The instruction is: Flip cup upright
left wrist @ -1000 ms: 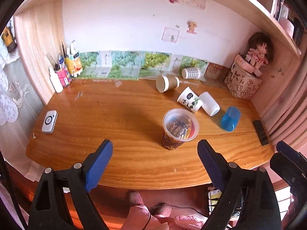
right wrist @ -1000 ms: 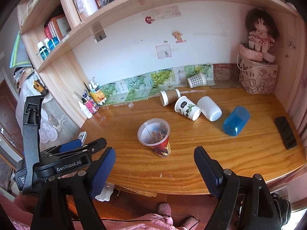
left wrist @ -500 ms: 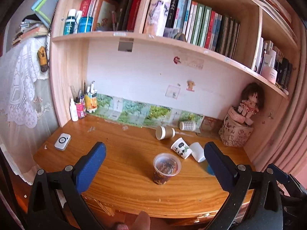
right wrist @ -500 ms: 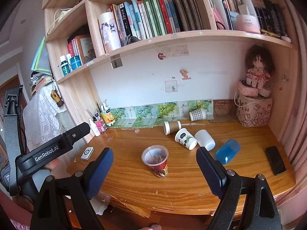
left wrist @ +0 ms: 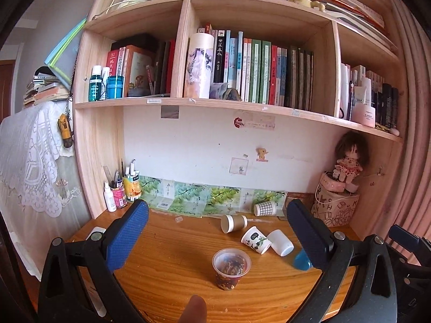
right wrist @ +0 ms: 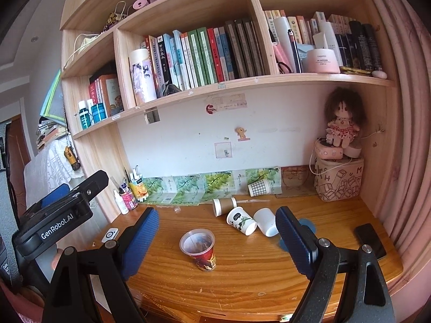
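Note:
Several cups lie on their sides on the wooden desk [left wrist: 167,269]: a brown paper cup [left wrist: 233,223], a white cup with a leaf print [left wrist: 255,239], a plain white cup [left wrist: 280,242], a blue plastic cup [left wrist: 301,260] partly behind my finger, and a checked cup [left wrist: 265,209] at the back. A printed cup [left wrist: 231,268] with a clear rim stands upright in front. My left gripper [left wrist: 218,237] is open, empty, held back from the desk. My right gripper [right wrist: 218,237] is open, empty; the upright cup [right wrist: 200,249] and leaf cup [right wrist: 241,221] show beyond it.
A black phone [right wrist: 369,240] lies at the desk's right end. A patterned box with a doll [right wrist: 340,179] stands in the back right corner. A pen holder and bottles [left wrist: 120,193] stand back left, a small white device [right wrist: 110,234] front left. Bookshelves hang above.
Both grippers have pulled back and tilted upward, so the desk looks smaller and lower and the bookshelves come into view. Both stay open and empty. The cups have not moved.

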`<state>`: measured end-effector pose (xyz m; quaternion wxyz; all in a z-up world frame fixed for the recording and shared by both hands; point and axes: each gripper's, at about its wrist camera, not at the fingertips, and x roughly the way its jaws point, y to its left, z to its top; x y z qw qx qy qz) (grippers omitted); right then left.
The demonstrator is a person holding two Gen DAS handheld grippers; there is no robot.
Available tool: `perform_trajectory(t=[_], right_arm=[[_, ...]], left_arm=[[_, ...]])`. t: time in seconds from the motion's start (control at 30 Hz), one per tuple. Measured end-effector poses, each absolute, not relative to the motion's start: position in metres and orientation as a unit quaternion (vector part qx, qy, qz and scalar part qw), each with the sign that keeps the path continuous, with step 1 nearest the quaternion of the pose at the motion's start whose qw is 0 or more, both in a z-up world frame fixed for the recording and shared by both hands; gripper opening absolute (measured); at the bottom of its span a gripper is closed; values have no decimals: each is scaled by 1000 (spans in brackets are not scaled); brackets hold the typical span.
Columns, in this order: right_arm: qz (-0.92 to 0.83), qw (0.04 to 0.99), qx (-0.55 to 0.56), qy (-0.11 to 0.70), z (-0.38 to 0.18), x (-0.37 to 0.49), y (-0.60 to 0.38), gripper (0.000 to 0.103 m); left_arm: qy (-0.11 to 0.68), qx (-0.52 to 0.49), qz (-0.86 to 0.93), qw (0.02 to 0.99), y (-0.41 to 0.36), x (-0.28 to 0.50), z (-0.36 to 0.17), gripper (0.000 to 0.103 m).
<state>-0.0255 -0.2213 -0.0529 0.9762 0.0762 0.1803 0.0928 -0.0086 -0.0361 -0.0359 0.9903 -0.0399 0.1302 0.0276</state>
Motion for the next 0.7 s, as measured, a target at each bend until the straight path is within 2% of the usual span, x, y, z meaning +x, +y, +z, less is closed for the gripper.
perform_trajectory(t=[0.1,0.13,0.17,0.7], right_arm=[[91,980,77,161,-50,-28,-223,89],[91,980,79,158,-49,-28,-224,102],[90,981,81,153,-49,-29,-225,103],[80,984,89,134,-48,-34,-230,103]], left_arm=[[116,-31,28,992,-41,-10,-32,103],[112,-27,30,993,-42,-11,-32,103],[108,-26,30,993,-43,-12,-31,103],[102,-19,38,994,-48,-16,-30,103]])
